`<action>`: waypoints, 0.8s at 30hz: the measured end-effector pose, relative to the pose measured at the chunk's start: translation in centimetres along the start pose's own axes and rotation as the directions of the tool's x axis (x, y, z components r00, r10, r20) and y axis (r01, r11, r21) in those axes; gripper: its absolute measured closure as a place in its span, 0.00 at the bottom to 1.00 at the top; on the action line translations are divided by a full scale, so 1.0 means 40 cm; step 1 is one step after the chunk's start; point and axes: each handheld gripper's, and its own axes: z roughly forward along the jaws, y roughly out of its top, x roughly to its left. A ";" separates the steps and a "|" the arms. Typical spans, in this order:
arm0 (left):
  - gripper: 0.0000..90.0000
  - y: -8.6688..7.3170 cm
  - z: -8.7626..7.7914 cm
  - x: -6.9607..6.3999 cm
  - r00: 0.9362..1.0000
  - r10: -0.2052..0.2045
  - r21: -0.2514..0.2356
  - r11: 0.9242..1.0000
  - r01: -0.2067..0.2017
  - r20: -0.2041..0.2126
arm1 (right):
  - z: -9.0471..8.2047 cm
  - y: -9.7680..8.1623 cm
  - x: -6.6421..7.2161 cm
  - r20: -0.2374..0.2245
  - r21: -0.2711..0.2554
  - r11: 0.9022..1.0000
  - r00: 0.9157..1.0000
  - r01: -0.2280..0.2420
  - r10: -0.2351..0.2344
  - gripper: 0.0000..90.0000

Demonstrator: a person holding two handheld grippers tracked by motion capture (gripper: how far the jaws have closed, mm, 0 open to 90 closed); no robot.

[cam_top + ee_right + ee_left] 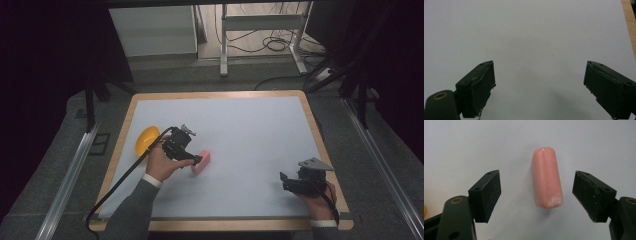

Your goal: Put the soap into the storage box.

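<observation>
Yellow bowl (146, 139) sits beside left hand-held gripper (197, 161).

2 black grippers, left gripper (196, 159), right gripper (284, 181), trailing cables, grey sleeves, white cuffs

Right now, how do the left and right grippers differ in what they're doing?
The left gripper has a pink sausage-shaped piece lying untouched between its open jaws; the right gripper has bare white tabletop between its jaws. The left works beside the yellow bowl; the right sits near the table's right edge. Both are open.
</observation>
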 end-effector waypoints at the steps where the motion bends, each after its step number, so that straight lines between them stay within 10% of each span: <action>1: 0.26 0.002 0.003 -0.002 1.000 0.002 0.006 1.000 -0.002 0.000 | 0.000 0.000 0.000 0.000 0.000 1.000 1.000 0.000 0.000 0.11; 24: 0.30 0.017 0.097 -0.018 1.000 -0.015 0.064 0.998 0.014 0.017 | 0.003 -0.002 -0.004 0.006 0.007 1.000 1.000 -0.004 0.004 0.11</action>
